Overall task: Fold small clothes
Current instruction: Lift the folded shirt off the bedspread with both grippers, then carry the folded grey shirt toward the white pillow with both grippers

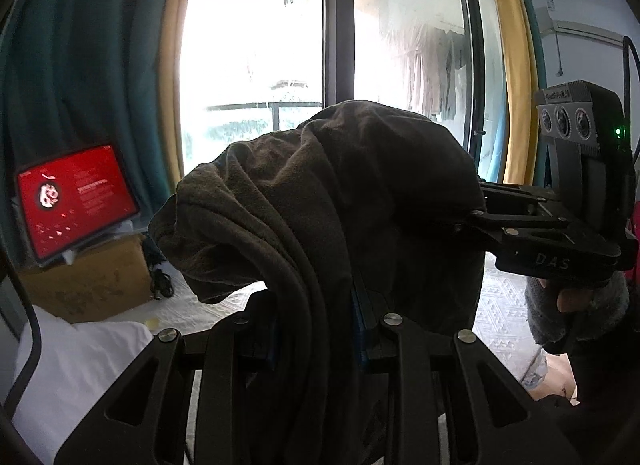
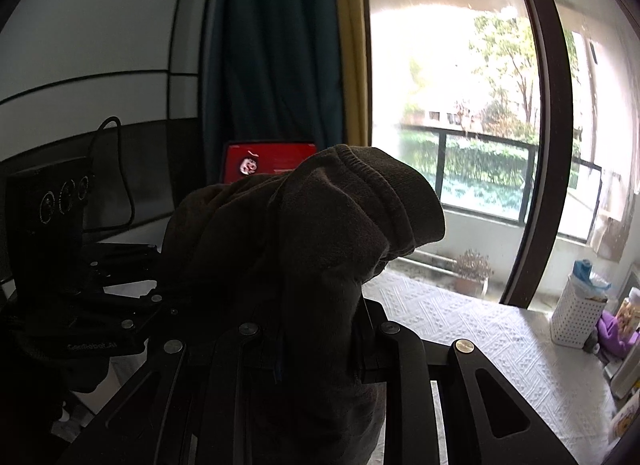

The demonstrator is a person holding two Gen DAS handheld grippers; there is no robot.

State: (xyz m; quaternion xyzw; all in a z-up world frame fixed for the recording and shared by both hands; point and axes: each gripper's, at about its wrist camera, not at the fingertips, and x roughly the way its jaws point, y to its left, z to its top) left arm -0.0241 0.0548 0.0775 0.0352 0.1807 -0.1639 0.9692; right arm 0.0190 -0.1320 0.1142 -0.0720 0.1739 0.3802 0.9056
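A dark brown fleece garment (image 1: 320, 193) hangs bunched between both grippers, lifted above the table. My left gripper (image 1: 320, 329) is shut on the garment's edge, which drapes over and hides the fingertips. My right gripper (image 2: 320, 329) is shut on another part of the same garment (image 2: 312, 233), its ribbed cuff flopping to the right. The right gripper also shows in the left wrist view (image 1: 472, 217), clamped on the cloth's right side. The left gripper shows in the right wrist view (image 2: 160, 297), at the cloth's left side.
A white textured tablecloth (image 2: 480, 337) covers the table below. A red-screened tablet (image 1: 76, 197) leans on a cardboard box (image 1: 88, 281) at far left. A white perforated container (image 2: 576, 313) and small items stand at the right edge. A large window and teal curtains lie behind.
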